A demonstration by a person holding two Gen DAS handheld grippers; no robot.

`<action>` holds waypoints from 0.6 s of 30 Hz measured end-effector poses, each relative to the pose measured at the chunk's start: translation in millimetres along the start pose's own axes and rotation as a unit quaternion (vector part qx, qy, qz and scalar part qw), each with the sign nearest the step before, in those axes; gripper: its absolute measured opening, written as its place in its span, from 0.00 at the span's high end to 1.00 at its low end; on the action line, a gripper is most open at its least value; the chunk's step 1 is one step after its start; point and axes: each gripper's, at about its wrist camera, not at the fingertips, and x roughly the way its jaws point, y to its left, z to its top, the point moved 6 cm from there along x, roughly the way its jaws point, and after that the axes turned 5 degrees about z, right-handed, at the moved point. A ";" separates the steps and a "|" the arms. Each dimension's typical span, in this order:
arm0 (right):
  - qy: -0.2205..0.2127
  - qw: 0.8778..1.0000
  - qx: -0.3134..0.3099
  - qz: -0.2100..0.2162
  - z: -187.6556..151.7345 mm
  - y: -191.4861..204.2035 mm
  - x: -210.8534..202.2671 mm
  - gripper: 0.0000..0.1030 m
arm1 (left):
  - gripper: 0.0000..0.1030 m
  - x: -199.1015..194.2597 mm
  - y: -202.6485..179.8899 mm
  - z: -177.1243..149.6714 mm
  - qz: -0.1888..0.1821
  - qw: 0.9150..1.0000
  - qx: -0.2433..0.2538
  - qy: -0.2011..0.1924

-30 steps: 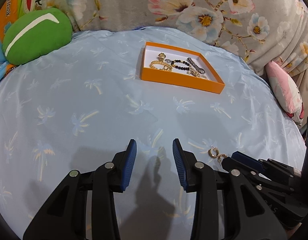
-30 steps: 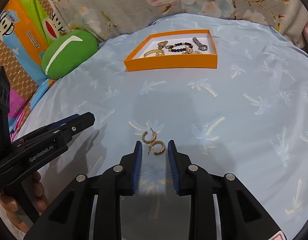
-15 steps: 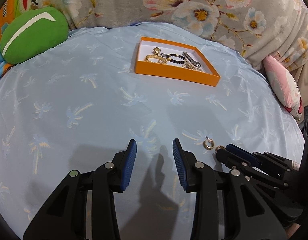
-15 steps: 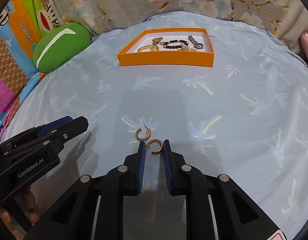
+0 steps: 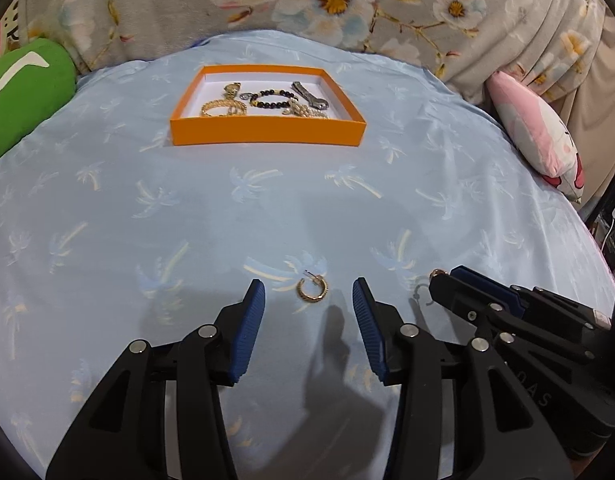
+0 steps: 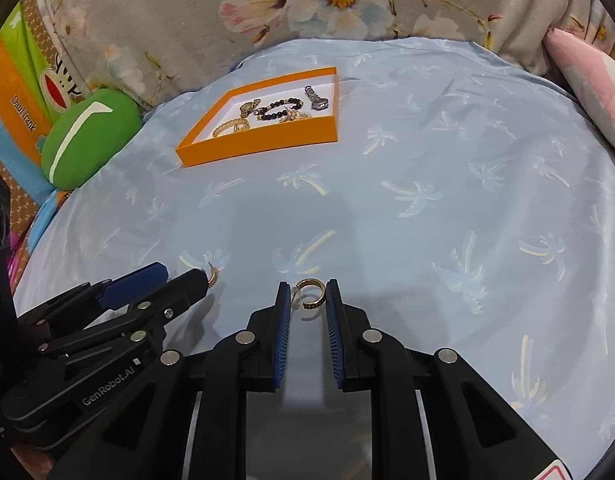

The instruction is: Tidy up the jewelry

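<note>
Two gold hoop earrings not yet boxed: one [image 6: 309, 294] pinched between the clenched pads of the right gripper [image 6: 307, 298], the other [image 5: 313, 290] loose on the blue bedsheet [image 5: 107, 208], framed by the left gripper [image 5: 307, 308], jaws opening, untouched. Farther off, orange box [image 5: 267, 132] already holding bracelets and a watch. Left to do: carrying both earrings over and dropping them in.

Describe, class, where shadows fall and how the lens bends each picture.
Left wrist view: the left tool throws dark shadows onto the blue sheet; edges bulge, corners go black. Right wrist view: a grey shadow lies ahead of the right tool, same bulge.
</note>
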 end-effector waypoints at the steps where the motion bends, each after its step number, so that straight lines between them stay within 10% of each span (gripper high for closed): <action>1: 0.000 1.000 0.001 0.001 -0.3 -0.6 0.0 0.84 | 0.58 1.7 -0.7 -0.5 0.000 1.000 0.000 0.002; 18: 0.003 1.000 0.005 0.009 -2.8 0.4 3.4 0.84 | 0.87 11.7 0.3 0.2 0.014 1.000 0.003 0.009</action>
